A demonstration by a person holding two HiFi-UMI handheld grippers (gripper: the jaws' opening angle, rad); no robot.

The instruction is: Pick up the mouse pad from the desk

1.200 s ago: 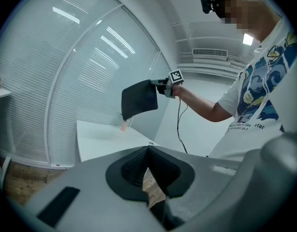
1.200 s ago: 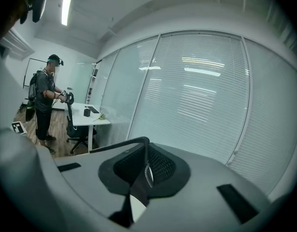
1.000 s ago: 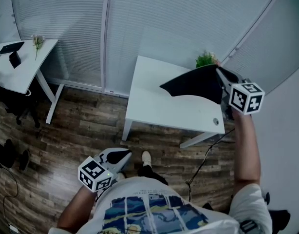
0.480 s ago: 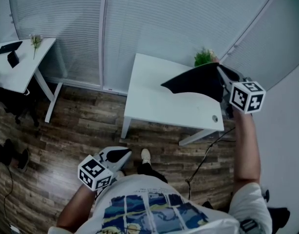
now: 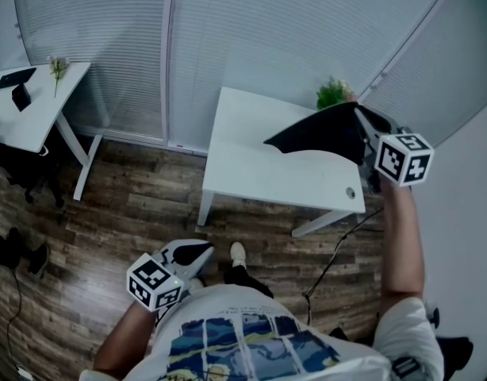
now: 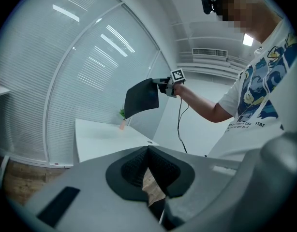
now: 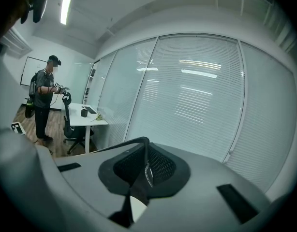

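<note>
The black mouse pad (image 5: 319, 137) hangs in the air above the white desk (image 5: 251, 165), clear of its top. My right gripper (image 5: 361, 121) is shut on the pad's right edge, and that thin edge (image 7: 145, 170) shows pinched between its pads. The left gripper view also catches the lifted mouse pad (image 6: 141, 98) out at arm's length. My left gripper (image 5: 202, 252) hangs low by the person's left side over the wooden floor, jaws shut with nothing in them (image 6: 148, 151).
A small green plant (image 5: 332, 95) stands at the desk's far right corner. A black cable (image 5: 331, 264) trails from the right gripper to the floor. A second white desk (image 5: 33, 109) stands at the far left, with another person (image 7: 44, 103) and a chair nearby.
</note>
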